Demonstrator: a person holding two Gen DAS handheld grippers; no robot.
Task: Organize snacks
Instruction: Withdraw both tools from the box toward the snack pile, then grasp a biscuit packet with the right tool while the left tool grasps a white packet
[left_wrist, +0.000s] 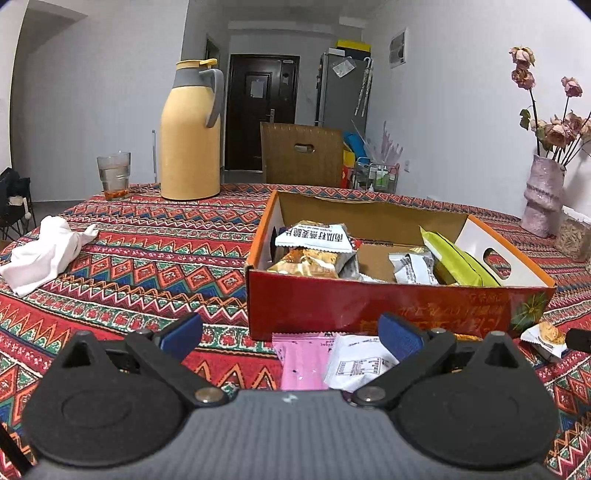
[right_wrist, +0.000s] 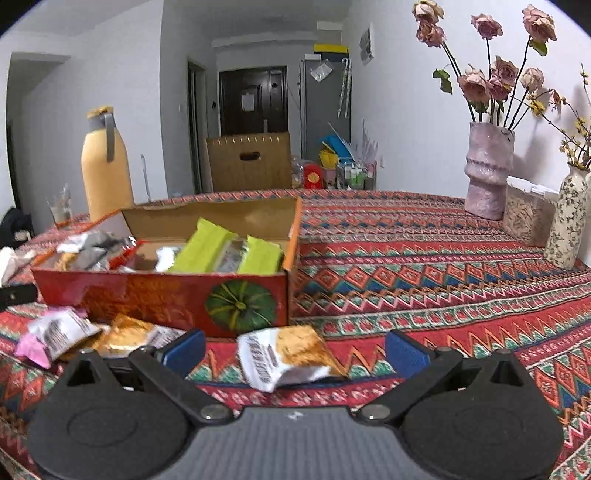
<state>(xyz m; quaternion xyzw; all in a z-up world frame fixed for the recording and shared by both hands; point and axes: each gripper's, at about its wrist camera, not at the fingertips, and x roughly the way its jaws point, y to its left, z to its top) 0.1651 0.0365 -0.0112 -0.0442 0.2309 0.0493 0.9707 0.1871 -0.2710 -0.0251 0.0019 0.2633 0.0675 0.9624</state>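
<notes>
— Snacks where?
— Foil and plastic packets fill a red cardboard box (left_wrist: 369, 306) on the table; a pink packet (left_wrist: 303, 362) and a white packet (left_wrist: 360, 360) lie at its near wall, a crinkled cracker packet (right_wrist: 288, 356) at six o'clock of the box.
— Grippers?
— Left gripper (left_wrist: 291, 332) and right gripper (right_wrist: 293, 349) both spread wide, empty.
— Surface, room?
— Woven zigzag tablecloth (right_wrist: 406, 258); smooth yellow flask (left_wrist: 190, 136) at eleven o'clock, ribbed glass (left_wrist: 113, 173), rough pink vase (right_wrist: 487, 170), white walls.
</notes>
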